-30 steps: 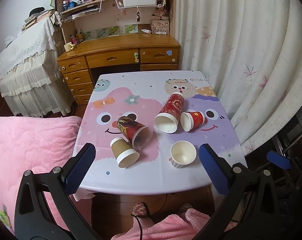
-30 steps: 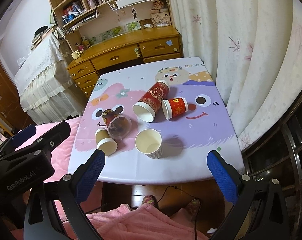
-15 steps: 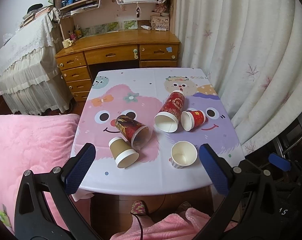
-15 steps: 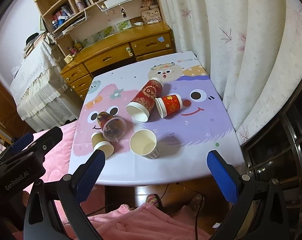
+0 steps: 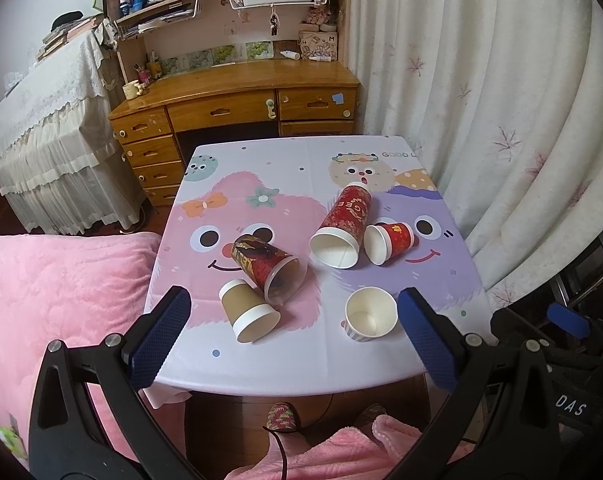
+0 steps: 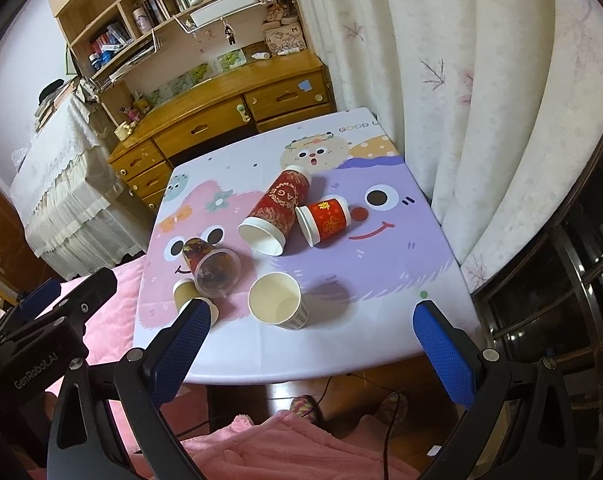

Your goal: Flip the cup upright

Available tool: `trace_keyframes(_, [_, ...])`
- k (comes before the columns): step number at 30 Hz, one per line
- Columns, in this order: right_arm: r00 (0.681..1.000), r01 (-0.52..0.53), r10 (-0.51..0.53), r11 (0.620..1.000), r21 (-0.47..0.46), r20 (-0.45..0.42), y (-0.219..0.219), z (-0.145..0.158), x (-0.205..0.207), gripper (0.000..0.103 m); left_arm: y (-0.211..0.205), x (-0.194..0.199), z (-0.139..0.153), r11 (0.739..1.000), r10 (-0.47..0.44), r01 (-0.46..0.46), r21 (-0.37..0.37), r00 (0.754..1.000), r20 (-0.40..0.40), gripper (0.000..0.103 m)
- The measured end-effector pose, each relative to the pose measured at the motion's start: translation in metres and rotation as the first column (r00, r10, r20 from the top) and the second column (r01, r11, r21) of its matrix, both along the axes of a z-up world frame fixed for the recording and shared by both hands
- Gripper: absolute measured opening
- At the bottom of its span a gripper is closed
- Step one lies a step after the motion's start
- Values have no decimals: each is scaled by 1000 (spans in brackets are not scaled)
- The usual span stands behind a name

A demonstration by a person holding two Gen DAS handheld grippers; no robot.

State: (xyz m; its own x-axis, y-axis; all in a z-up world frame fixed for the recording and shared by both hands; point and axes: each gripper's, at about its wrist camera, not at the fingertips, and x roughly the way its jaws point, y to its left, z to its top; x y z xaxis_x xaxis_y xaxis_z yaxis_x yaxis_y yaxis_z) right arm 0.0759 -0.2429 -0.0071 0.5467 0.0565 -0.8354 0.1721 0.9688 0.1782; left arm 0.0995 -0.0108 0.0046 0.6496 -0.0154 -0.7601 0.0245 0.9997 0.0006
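both cameras sit closer to the table than one second ago, and the cups fill more of each view; no cup has changed position on the cloth.

table [image 5: 301, 368], covered by a cartoon-face cloth, carries five cups. behind it stand a wooden desk [image 5: 237, 100] with drawers and a bookshelf, with a white curtain [image 5: 481, 100] to the right.

left gripper [image 5: 289, 326]: fingers spread wide apart, holding nothing, hovering over the near table edge. right gripper [image 6: 307, 338]: fingers likewise spread wide, holding nothing, also above the near edge.

cups, largest first:
- tall red cup [image 5: 343, 222] lies on its side at centre right, white mouth toward the camera.
- dark patterned cup [image 5: 267, 266] lies on its side at centre left, mouth toward the near edge.
- brown cup [image 5: 249, 312] lies on its side, its base end touching the dark patterned cup, white rim toward the near edge.
- white cup [image 5: 369, 314] stands upright near the front edge, mouth up, apart from the others.
- small red cup [image 5: 389, 238] lies on its side just beside the tall red cup, mouth toward it.

in the right wrist view the left finger pad overlaps the brown cup [image 6: 189, 296]; contact cannot be determined.
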Motion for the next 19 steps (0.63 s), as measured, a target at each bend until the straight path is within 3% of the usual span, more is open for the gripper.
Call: trace_keyframes(19, [1000, -3, 3, 1000, 10, -4, 3, -3, 10, 103, -4, 6, -2, 1000, -3, 3, 20, 1000, 6, 102])
